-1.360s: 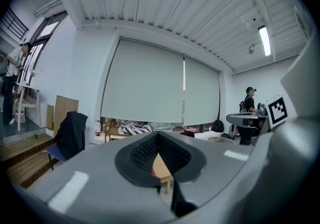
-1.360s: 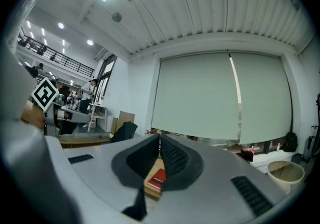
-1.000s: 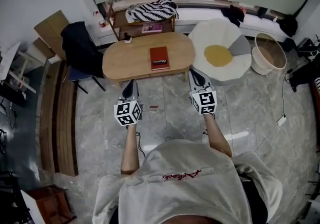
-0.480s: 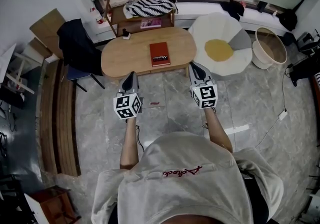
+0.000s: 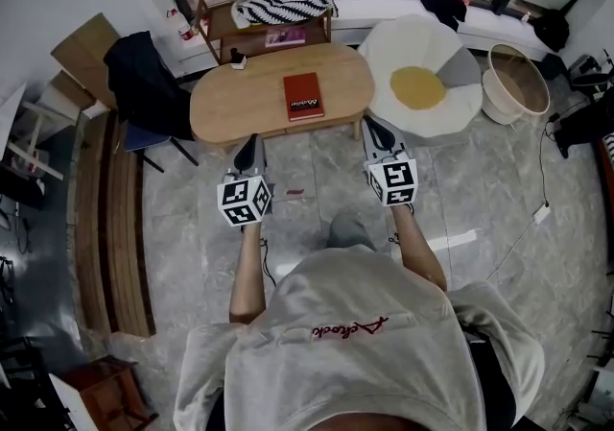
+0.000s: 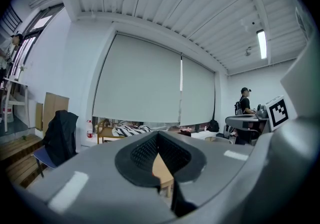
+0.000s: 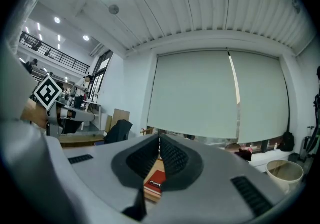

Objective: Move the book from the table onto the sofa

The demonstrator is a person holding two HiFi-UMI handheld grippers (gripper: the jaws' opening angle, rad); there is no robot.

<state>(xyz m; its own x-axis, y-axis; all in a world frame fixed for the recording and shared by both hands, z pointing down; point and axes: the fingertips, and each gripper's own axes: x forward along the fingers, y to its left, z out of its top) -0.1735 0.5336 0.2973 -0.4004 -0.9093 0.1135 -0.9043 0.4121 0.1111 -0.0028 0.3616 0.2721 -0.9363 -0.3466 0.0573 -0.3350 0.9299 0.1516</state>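
Our left tongs [image 5: 252, 141] and right tongs [image 5: 369, 124] are pressed together, empty. Red rectangular book [image 5: 303, 96] lies ahead between them on oval wooden surface [image 5: 230, 107].

One book [image 5: 303, 96], one table [image 5: 235, 110]

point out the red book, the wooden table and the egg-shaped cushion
red book [image 5: 303, 97], head view, middle of its cover
wooden table [image 5: 235, 107], head view, bare top left of the book
egg-shaped cushion [image 5: 418, 87], head view, its yellow centre
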